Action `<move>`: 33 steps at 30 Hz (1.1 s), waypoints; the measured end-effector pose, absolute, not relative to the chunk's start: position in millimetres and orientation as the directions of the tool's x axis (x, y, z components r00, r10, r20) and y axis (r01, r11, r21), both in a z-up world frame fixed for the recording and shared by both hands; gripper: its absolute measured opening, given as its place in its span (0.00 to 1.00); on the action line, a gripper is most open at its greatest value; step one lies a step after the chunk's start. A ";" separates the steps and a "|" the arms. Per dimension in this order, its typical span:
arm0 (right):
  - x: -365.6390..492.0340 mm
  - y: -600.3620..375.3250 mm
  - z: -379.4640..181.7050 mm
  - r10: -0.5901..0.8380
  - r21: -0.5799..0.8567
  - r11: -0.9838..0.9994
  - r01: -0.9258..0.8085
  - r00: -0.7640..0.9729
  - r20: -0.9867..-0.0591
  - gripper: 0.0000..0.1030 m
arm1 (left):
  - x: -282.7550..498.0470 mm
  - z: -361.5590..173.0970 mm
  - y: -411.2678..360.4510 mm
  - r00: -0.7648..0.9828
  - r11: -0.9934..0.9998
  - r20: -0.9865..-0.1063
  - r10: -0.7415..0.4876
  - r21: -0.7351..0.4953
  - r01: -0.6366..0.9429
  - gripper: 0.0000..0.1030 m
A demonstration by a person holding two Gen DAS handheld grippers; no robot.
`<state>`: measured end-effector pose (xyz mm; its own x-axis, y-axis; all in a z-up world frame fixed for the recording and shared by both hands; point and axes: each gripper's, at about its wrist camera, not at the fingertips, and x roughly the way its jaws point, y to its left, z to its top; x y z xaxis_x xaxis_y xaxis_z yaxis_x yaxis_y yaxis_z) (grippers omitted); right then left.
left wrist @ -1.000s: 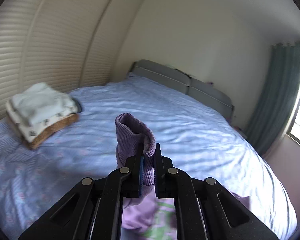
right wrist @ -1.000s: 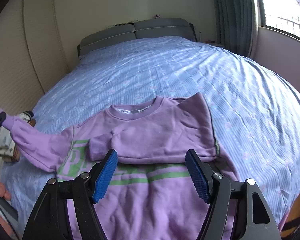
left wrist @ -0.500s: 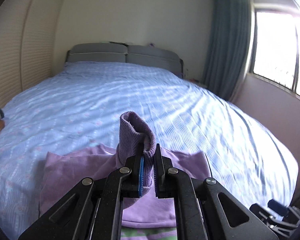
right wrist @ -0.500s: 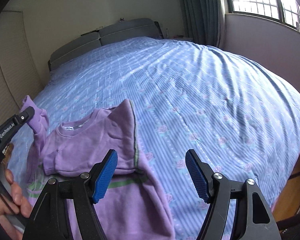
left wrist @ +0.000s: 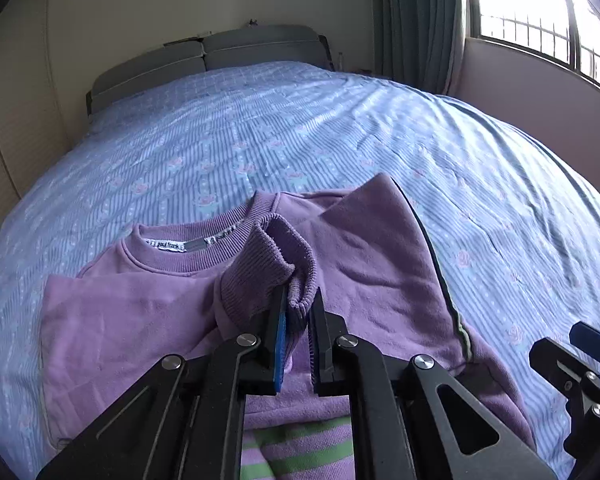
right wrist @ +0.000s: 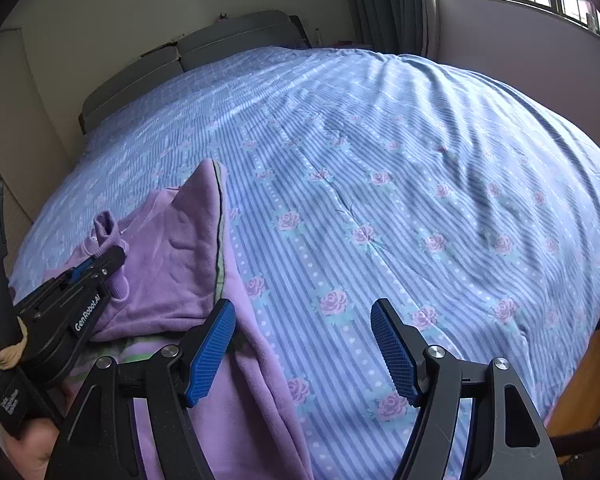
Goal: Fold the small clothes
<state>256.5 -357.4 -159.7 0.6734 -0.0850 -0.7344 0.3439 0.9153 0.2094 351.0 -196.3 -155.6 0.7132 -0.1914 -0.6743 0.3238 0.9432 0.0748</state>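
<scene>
Left wrist view: low and close over the purple sweatshirt (left wrist: 360, 264), facing 12 o'clock up the bed (left wrist: 300, 128) toward the headboard (left wrist: 220, 56); window (left wrist: 540, 12) at 2 o'clock. Right wrist view: just right of it, same heading, sweatshirt at 9 o'clock. Shared: sweatshirt, bed, headboard, window; right gripper (left wrist: 580, 356) at 4 o'clock in left view, left gripper (right wrist: 100, 260) at 9 o'clock in right view.

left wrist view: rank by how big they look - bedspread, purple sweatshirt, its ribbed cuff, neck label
1. bedspread
2. purple sweatshirt
3. ribbed cuff, enlarged by nearness to the camera
4. neck label
</scene>
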 end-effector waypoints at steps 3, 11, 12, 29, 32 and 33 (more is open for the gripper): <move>256.9 -359.2 -161.7 -0.080 0.216 0.913 0.345 0.673 -0.735 0.68 | 336.9 -155.4 -195.3 0.713 0.938 -0.673 -0.195 0.085 0.336 0.58; 258.2 -352.3 -156.7 -0.087 0.200 0.925 0.324 0.692 -0.717 0.68 | 311.1 -148.7 -139.7 0.733 0.962 -0.664 -0.147 0.078 0.263 0.71; 257.4 -349.8 -155.6 -0.088 0.195 0.928 0.317 0.696 -0.712 0.68 | 310.3 -151.0 -126.9 0.734 0.969 -0.667 -0.127 0.075 0.236 0.73; 322.7 -279.6 -132.1 0.179 0.260 0.966 -0.007 0.744 -0.644 0.53 | 304.5 -180.1 16.1 0.666 0.996 -0.744 -0.059 -0.086 -0.008 0.73; 344.7 -260.3 -137.9 0.212 0.230 0.971 -0.069 0.692 -0.690 0.43 | 308.5 -186.4 23.0 0.643 0.996 -0.765 -0.048 -0.084 -0.026 0.73; 350.3 -254.7 -139.5 0.210 0.211 0.974 -0.084 0.680 -0.702 0.43 | 310.6 -188.0 25.5 0.636 0.995 -0.770 -0.059 -0.098 -0.027 0.73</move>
